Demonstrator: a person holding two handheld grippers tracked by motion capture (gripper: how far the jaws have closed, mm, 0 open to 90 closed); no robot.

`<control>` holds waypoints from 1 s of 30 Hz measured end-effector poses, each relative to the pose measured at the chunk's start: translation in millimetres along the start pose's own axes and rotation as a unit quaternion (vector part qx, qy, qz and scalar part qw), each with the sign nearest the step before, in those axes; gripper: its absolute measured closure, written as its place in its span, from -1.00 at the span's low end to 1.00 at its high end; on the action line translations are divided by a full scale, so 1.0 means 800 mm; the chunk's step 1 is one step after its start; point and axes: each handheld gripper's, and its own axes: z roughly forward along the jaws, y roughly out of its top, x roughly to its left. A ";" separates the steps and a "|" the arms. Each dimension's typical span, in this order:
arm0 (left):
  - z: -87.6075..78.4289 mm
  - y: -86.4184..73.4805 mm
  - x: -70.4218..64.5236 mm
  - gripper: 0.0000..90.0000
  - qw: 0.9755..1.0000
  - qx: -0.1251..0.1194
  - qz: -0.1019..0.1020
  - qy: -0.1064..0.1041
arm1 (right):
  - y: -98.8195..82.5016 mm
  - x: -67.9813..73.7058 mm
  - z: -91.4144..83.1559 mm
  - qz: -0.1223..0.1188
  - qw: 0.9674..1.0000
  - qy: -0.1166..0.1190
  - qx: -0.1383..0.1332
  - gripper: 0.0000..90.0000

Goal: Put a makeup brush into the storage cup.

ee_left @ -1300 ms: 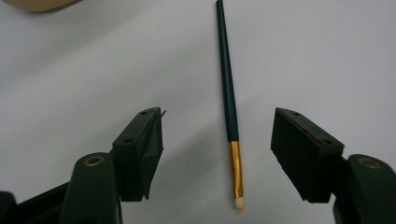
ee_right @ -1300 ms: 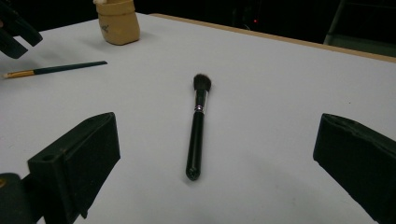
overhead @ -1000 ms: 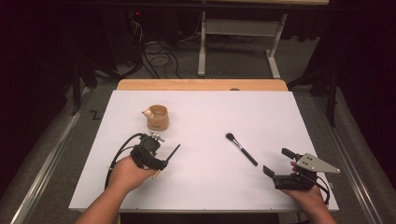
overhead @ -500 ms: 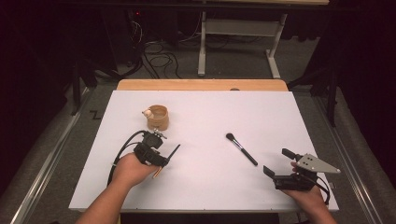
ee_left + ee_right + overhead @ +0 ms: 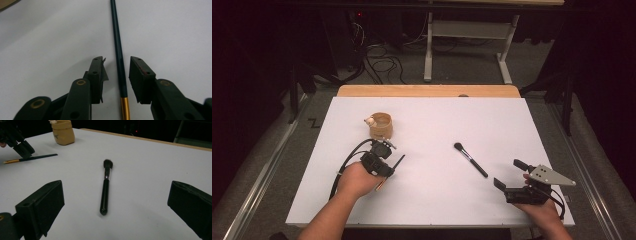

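A thin brush (image 5: 117, 37) with a dark handle and gold ferrule lies on the white table (image 5: 437, 125). My left gripper (image 5: 117, 60) is lowered over the brush, whose handle runs between the jaws with a small gap on each side. Those jaws have just been closing. From above, the left gripper (image 5: 384, 172) sits just in front of a wooden cup (image 5: 381, 126). A black powder brush (image 5: 105, 190) lies flat ahead of my right gripper (image 5: 116, 192), which stands wide open and holds nothing. The right gripper (image 5: 509, 173) rests near the front right corner.
The wooden cup (image 5: 63, 132) stands upright at the left, behind the thin brush (image 5: 32, 158). A wooden strip (image 5: 427, 91) borders the table's far edge. Cables and a metal stand sit on the floor beyond.
The left gripper's jaws have drawn closer together around the thin brush. The right gripper and the powder brush have not moved.
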 end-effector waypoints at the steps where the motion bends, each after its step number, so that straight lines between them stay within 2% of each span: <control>1: 0.000 0.001 -0.001 0.45 1.000 0.000 0.000 0.000 | 0.000 0.000 0.000 -0.001 1.000 0.000 0.000 -0.97; 4: 0.000 0.002 -0.003 0.52 1.000 0.004 0.009 0.006 | 0.000 0.000 0.000 -0.002 1.000 0.001 -0.001 -0.97; 8: 0.002 0.002 -0.004 0.61 1.000 0.003 0.009 0.011 | 0.000 0.000 0.000 -0.001 1.000 0.000 0.000 -0.96; 13: 0.005 0.002 -0.006 0.67 1.000 0.008 0.008 0.007 | 0.000 0.000 0.000 -0.001 1.000 0.000 0.000 -0.96; 21: 0.008 0.002 -0.007 0.76 0.999 0.022 0.021 0.015 | -0.001 0.000 0.000 -0.001 1.000 0.000 0.001 -0.96; 26: 0.009 0.001 -0.009 0.82 1.000 0.016 0.016 0.017 | -0.001 0.000 0.000 -0.002 1.000 -0.001 0.000 -0.96; 30: 0.010 0.000 -0.010 0.83 0.999 0.015 0.021 0.020 | -0.001 0.000 0.000 -0.002 1.000 0.000 0.000 -0.96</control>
